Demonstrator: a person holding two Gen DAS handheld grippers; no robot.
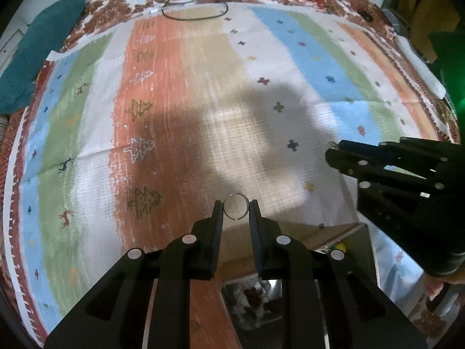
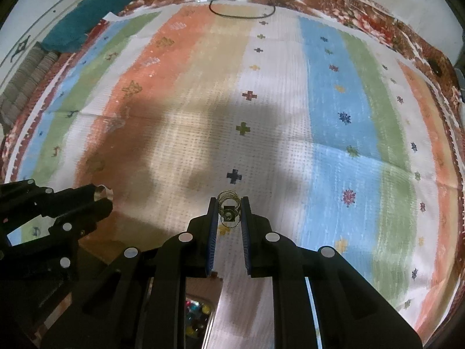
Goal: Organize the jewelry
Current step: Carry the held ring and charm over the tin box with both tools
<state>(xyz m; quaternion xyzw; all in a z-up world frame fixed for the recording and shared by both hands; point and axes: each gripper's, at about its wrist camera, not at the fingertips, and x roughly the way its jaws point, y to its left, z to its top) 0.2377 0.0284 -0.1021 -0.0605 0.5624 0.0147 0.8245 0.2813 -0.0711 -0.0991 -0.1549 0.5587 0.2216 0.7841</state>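
Observation:
My left gripper [image 1: 236, 208] is shut on a thin silver ring [image 1: 236, 195], held upright between its fingertips above the striped cloth. My right gripper [image 2: 229, 208] is shut on a gold coiled ring with a dark square stone [image 2: 229, 212]. In the left wrist view the right gripper [image 1: 334, 152] shows at the right, with the jewelry glinting at its tip. In the right wrist view the left gripper [image 2: 101, 196] shows at the left, with the silver ring at its tip. A jewelry box [image 1: 357, 238] sits below and between the grippers, largely hidden.
A colourful striped cloth [image 1: 186, 93] covers the surface. A black and white cable [image 1: 191, 5] lies coiled at the far edge. A teal cloth [image 1: 37, 52] lies at the far left. A compartment with coloured beads [image 2: 194, 314] shows under the right gripper.

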